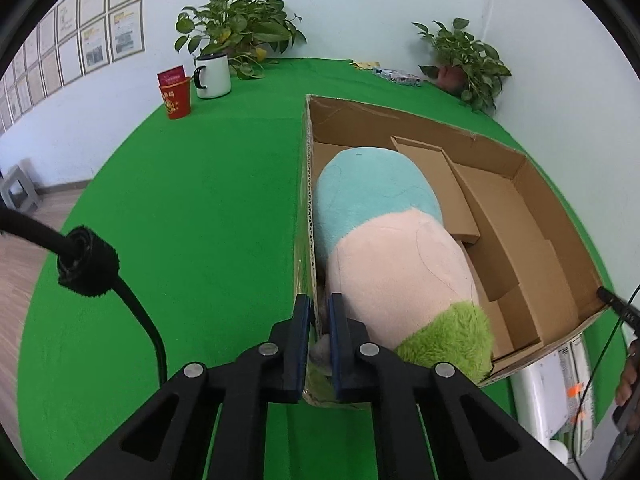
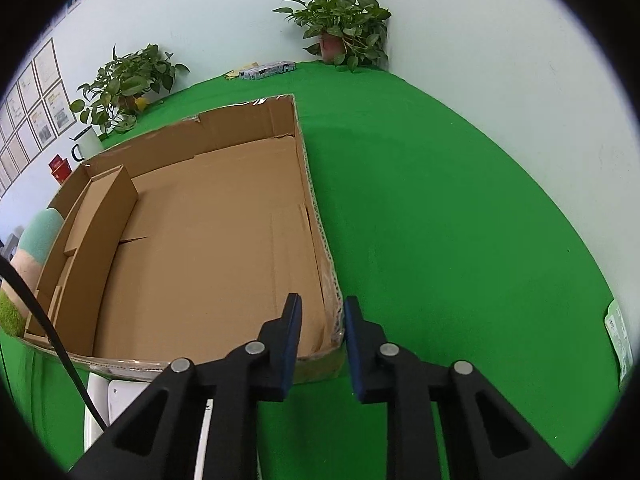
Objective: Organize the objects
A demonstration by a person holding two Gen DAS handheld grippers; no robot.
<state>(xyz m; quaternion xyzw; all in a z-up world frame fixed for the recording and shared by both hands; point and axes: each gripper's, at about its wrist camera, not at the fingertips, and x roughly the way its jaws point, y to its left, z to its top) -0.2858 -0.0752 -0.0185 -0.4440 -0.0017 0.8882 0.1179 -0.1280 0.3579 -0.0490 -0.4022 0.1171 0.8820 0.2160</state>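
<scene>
An open cardboard box lies on the green table and holds a plush toy with teal, pink and green bands against its left wall. My left gripper is shut on the box's left wall near the front corner. In the right wrist view the same box shows its bare bottom and a cardboard divider; the plush peeks at the far left. My right gripper straddles the box's right wall near the front corner, jaws a little apart around it.
A red cup, a white mug and a potted plant stand at the back left. A second plant and a patterned packet are at the back. A white container sits below the table's front edge.
</scene>
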